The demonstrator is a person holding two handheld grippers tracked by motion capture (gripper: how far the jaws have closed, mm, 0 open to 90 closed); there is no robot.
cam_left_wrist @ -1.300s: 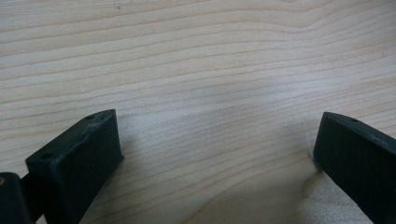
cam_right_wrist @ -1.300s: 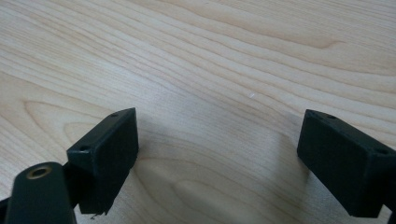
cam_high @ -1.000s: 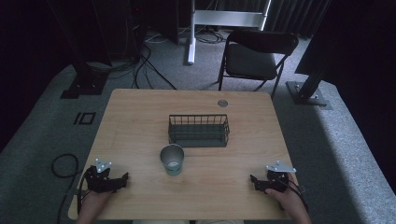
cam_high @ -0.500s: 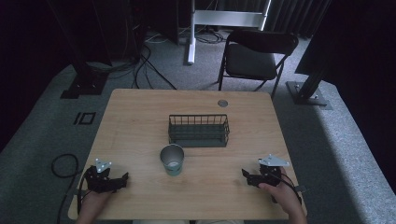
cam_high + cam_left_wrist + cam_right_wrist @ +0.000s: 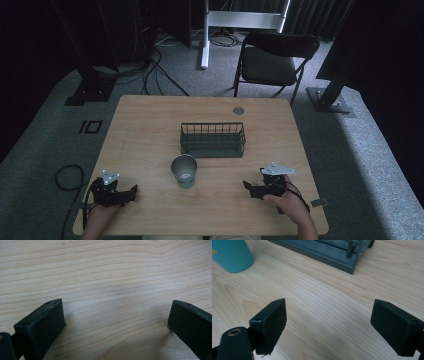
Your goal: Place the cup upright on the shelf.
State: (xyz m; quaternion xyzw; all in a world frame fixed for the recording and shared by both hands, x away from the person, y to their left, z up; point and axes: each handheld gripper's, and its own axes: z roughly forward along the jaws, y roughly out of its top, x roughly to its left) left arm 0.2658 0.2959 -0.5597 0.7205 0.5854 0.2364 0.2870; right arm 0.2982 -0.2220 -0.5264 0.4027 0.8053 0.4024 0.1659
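A teal cup (image 5: 184, 170) stands upright near the middle of the wooden table (image 5: 150, 130), just in front of a dark wire basket (image 5: 213, 139). In the right gripper view the cup (image 5: 232, 255) is at the top left and the basket's base (image 5: 332, 251) runs along the top. My right gripper (image 5: 250, 187) is open, held low over the table to the right of the cup, nothing between its jaws. My left gripper (image 5: 131, 192) rests at the front left, open over bare wood. Its black fingers (image 5: 41, 325) stand wide apart.
A small round grommet (image 5: 238, 110) sits near the table's far edge. Behind the table stands a black folding chair (image 5: 272, 60). Cables (image 5: 150, 65) lie on the grey floor at the back left, and a dark stand base (image 5: 330, 102) is at the right.
My right gripper has moved left and slightly forward, toward the cup. The left gripper has stayed put.
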